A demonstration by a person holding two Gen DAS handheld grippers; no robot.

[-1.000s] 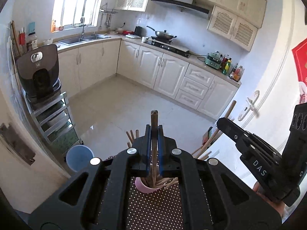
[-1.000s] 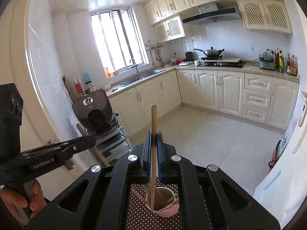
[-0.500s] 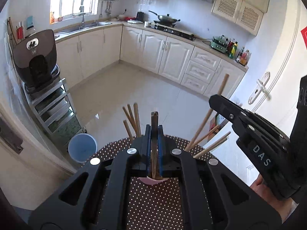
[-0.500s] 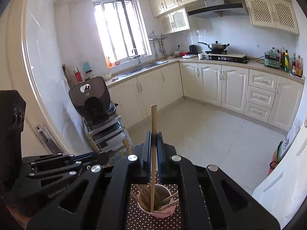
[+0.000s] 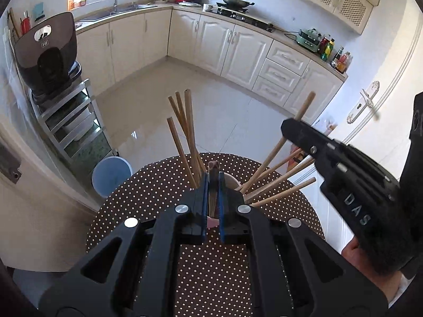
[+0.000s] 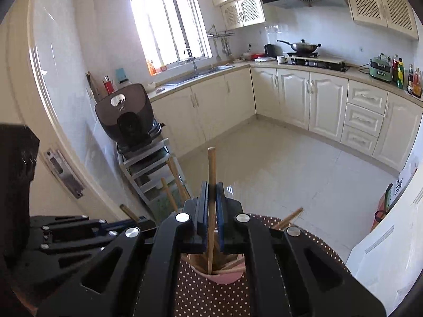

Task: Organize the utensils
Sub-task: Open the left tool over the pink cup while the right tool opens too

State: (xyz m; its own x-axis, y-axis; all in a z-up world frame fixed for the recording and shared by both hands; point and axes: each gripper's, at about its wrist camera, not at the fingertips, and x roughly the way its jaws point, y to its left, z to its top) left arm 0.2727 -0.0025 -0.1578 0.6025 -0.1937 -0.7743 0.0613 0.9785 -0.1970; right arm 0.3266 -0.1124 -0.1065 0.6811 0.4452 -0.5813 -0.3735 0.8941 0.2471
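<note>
A pink cup full of wooden chopsticks stands on a round brown polka-dot table. My left gripper is shut on a dark wooden chopstick, right over the cup, whose chopsticks fan out left and right. My right gripper is shut on a light wooden chopstick whose lower end reaches into the cup. The right gripper shows at the right of the left wrist view. The left gripper shows at the lower left of the right wrist view.
The table's far edge drops off to a tiled kitchen floor. A blue bin stands on the floor beside it. A metal rack with a dark appliance stands at the left. A white door is at the right.
Both grippers have come down toward the cup with their chopsticks. The left gripper's chopstick now sticks out much less above its fingers. The cup's other chopsticks have come into view.
</note>
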